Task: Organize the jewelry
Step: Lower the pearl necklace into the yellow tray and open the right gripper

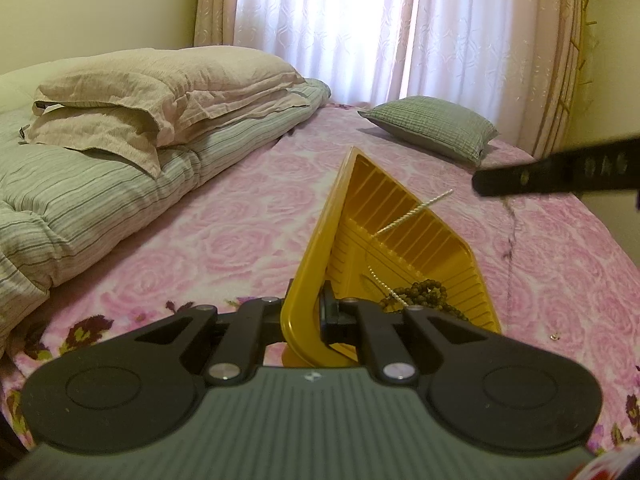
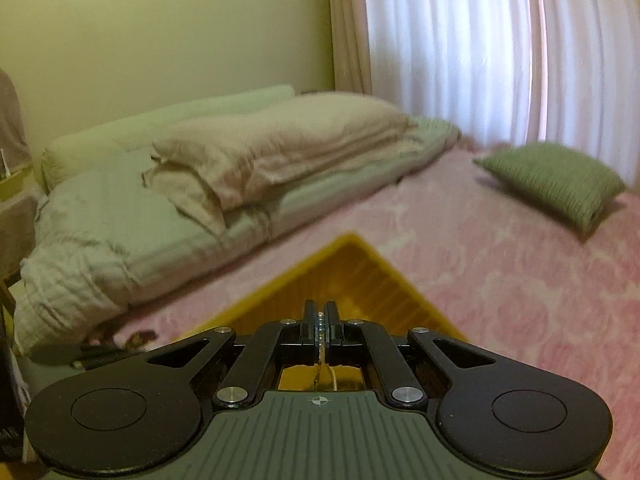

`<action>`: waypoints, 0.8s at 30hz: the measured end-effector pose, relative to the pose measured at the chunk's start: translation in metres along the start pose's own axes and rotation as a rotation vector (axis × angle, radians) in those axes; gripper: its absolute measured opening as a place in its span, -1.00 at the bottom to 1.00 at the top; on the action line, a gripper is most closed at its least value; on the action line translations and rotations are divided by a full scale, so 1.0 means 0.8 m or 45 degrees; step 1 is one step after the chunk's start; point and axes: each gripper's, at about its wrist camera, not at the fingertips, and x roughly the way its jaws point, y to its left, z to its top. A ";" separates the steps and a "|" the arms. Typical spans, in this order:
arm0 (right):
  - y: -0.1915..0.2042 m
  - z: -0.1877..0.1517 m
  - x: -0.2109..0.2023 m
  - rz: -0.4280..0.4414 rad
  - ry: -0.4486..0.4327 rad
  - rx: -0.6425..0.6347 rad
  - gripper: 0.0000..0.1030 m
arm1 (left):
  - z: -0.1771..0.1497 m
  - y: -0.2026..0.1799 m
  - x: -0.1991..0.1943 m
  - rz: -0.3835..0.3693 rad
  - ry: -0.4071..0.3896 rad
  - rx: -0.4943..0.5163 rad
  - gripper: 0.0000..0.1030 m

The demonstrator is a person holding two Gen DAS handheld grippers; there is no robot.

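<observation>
Jewelry sits in and over a yellow tray (image 1: 404, 216) on a pink bedspread (image 1: 224, 232), with both grippers closed on something.

At the left of the left wrist view lie a striped duvet (image 1: 80, 184) and beige pillows (image 1: 160, 92). At lower center, the left gripper (image 1: 306, 314) is clamped on the tray's near rim, tilting the tray up on edge. Dark beads (image 1: 424, 296) are heaped in the tray's lower part, and a pearl strand (image 1: 416, 210) runs from them up across the ribbed floor. A green cushion (image 1: 436, 128) lies upper right, and the right gripper's finger (image 1: 552, 176) crosses the right edge. In the blurred right wrist view, the right gripper (image 2: 320, 322) is nearly closed, pinching the pearl strand (image 2: 320, 322) above the tray (image 2: 352, 268).
</observation>
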 end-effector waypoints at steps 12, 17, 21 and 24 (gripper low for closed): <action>-0.027 -0.008 -0.010 -0.018 -0.018 0.101 -0.91 | 0.002 0.001 0.001 0.002 0.001 -0.003 -0.86; -0.046 -0.020 -0.035 -0.075 -0.048 0.157 -0.88 | 0.002 0.002 0.001 0.001 0.001 -0.003 -0.86; -0.063 -0.043 -0.057 -0.149 -0.056 0.203 -0.85 | 0.002 0.002 0.000 0.002 0.002 -0.004 -0.86; -0.078 -0.066 -0.074 -0.220 -0.063 0.260 -0.81 | 0.002 0.001 0.000 0.001 0.001 -0.003 -0.86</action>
